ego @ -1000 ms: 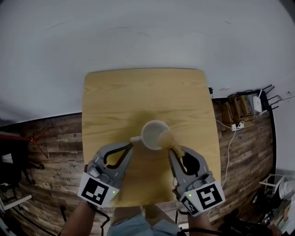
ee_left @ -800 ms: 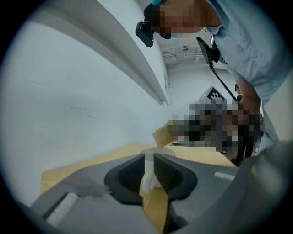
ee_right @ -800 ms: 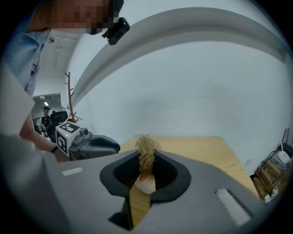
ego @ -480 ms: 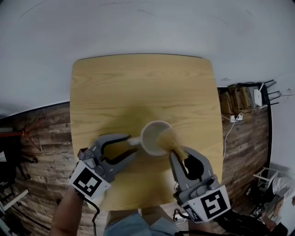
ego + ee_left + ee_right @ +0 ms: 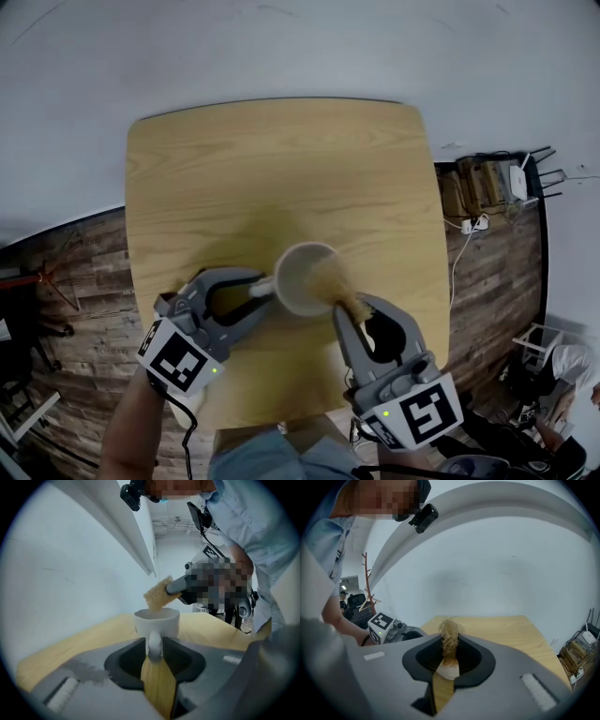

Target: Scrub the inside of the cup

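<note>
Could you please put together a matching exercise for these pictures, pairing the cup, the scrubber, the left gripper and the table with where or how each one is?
1. cup
2. scrubber
3. left gripper
4. table

A. pale wood, bearing the cup
B. white, upright on the table
C. clamped in the right gripper, tip at the cup's mouth
D. jaws on either side of the cup's handle

Pairs: 1-B, 2-C, 3-D, 4-A.

The left gripper's jaws have just been closing, with the handle between them.
</note>
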Demonstrator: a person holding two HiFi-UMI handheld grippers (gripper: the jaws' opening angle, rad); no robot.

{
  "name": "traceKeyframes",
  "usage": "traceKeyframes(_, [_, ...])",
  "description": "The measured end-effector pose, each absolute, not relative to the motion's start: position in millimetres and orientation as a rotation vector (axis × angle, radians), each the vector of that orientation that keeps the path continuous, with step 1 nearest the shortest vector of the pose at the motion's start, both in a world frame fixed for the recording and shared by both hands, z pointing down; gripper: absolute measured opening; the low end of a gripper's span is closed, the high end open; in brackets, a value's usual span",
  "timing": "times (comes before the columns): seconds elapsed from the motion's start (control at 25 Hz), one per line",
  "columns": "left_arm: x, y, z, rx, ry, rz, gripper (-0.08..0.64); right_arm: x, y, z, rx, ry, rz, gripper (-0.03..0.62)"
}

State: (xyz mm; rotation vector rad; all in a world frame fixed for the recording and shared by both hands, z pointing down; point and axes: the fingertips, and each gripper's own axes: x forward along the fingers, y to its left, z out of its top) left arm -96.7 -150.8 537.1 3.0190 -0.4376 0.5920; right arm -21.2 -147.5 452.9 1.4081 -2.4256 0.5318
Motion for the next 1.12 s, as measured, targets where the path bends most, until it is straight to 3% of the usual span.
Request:
traceKeyframes(0.2, [-89.9, -151.5, 540.8, 3.038, -0.442, 0.654, 0.080, -17.0, -145.0, 453.5, 1.424, -2.413, 0.535, 0.060])
traceKeyframes(0.6, [-92.1, -145.9, 542.8, 2.967, -0.386, 0.777, 0.075, -10.7, -143.4, 444.2, 1.477, -2.395, 0.496, 0.060])
traceKeyframes(1.12, [-78.6, -134.7, 526.2, 2.891, -0.261, 1.332, 0.074, 16.8, -125.4, 420.5, 1.328, -2.472, 0.503, 0.060])
